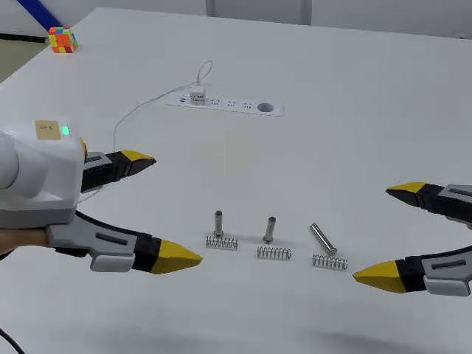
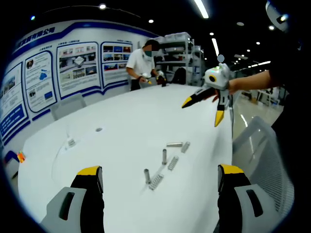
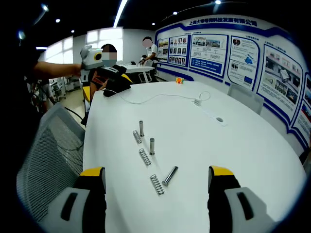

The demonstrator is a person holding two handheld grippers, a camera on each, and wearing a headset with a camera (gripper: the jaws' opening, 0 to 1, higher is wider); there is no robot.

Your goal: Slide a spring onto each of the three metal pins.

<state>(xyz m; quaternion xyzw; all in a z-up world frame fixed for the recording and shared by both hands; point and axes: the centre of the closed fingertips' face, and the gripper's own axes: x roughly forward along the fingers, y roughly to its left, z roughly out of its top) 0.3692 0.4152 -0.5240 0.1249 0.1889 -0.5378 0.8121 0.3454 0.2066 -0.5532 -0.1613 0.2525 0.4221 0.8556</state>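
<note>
Holding both claws wide open and empty, I have the left gripper (image 1: 175, 209) and right gripper (image 1: 372, 234) flanking the pins (image 1: 270, 228), a spring (image 1: 273, 253) lying before each. A clumsy approach could topple the two upright pins or roll springs away. The right gripper's body is cut off.

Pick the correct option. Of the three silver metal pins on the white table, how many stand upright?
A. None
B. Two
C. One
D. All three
B: the left silver metal pin and the middle silver metal pin stand upright on the white table, while the right silver metal pin lies on its side.
</note>
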